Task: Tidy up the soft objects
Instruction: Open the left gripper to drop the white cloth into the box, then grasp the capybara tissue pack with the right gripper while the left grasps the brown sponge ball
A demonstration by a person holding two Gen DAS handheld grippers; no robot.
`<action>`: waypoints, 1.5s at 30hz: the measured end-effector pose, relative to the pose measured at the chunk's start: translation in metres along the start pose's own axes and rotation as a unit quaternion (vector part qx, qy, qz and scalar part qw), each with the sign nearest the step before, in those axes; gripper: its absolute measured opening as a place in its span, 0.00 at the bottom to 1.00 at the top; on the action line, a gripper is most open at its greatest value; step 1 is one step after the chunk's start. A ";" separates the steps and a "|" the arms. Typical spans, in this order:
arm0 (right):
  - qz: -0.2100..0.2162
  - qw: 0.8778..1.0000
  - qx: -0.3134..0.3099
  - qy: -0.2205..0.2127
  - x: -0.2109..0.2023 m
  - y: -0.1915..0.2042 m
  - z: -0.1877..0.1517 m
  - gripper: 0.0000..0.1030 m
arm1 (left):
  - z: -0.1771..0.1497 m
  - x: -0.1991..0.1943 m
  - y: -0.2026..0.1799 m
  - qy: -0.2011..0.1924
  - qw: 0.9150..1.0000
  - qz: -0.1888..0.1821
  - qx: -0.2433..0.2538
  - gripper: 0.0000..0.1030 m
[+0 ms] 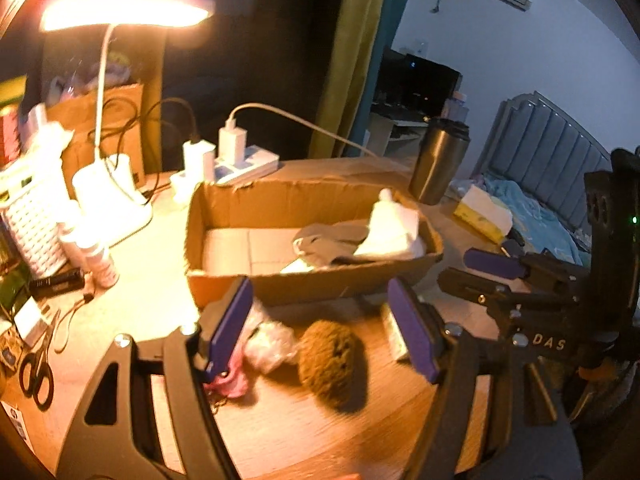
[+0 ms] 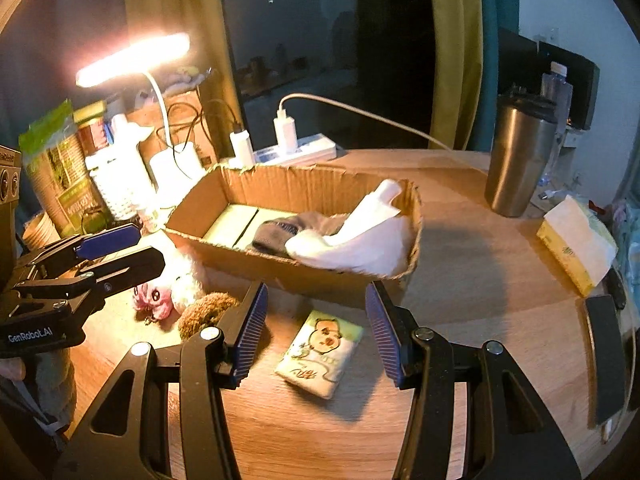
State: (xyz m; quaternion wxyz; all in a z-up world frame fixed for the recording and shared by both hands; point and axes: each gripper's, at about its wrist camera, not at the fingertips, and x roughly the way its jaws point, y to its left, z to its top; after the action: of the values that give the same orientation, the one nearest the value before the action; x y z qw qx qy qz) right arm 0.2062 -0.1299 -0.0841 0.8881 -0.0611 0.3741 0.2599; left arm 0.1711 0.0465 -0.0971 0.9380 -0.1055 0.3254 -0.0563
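Note:
A shallow cardboard box point(image 1: 224, 216) point(image 2: 280, 184) holds a grey sock point(image 1: 332, 240) point(image 2: 280, 228) and a white cloth point(image 1: 394, 228) point(image 2: 360, 236). In front of it lie a brown fuzzy ball point(image 1: 330, 358) point(image 2: 208, 310), a white fluffy toy point(image 1: 270, 342) point(image 2: 186, 280), a pink plush point(image 1: 232, 384) point(image 2: 154, 298) and a small printed tissue pack point(image 2: 320, 354). My left gripper point(image 1: 320, 332) point(image 2: 120, 248) is open above the brown ball. My right gripper point(image 2: 316, 334) point(image 1: 492, 268) is open over the tissue pack.
A lit desk lamp point(image 1: 120, 12) point(image 2: 132, 60), power strip point(image 1: 248, 164) point(image 2: 300, 152), steel tumbler point(image 1: 438, 160) point(image 2: 520, 160) and yellow tissue box point(image 1: 484, 212) point(image 2: 576, 244) stand around the box. Scissors point(image 1: 38, 364) and small bottles point(image 1: 100, 260) lie left.

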 end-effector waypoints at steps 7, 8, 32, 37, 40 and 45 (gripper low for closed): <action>0.001 1.000 0.005 0.028 0.020 0.006 -0.015 0.52 | -0.019 0.010 0.013 0.022 1.000 0.004 -0.011 0.69; 0.000 0.999 0.005 0.032 0.023 0.006 -0.017 0.52 | -0.022 0.012 0.015 0.026 1.000 0.006 -0.014 0.69; 0.016 0.996 0.011 0.088 0.059 -0.014 -0.047 0.51 | -0.047 0.046 -0.010 0.087 0.996 0.011 -0.005 0.68; 0.018 0.996 0.020 0.081 0.054 -0.025 -0.051 0.48 | -0.050 0.052 -0.024 0.098 0.995 0.005 0.005 0.66; 0.018 0.997 0.024 0.077 0.050 -0.032 -0.054 0.48 | -0.051 0.056 -0.030 0.103 0.995 0.008 0.011 0.64; 0.020 0.997 0.030 0.071 0.042 -0.040 -0.060 0.48 | -0.052 0.067 -0.038 0.115 0.993 0.009 0.013 0.41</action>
State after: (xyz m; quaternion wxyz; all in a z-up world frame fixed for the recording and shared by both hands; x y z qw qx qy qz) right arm 0.2134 -0.1651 -0.1592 0.8551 -0.0451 0.4455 0.2614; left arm 0.1900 -0.0103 -0.1686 0.8961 -0.0830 0.4312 -0.0643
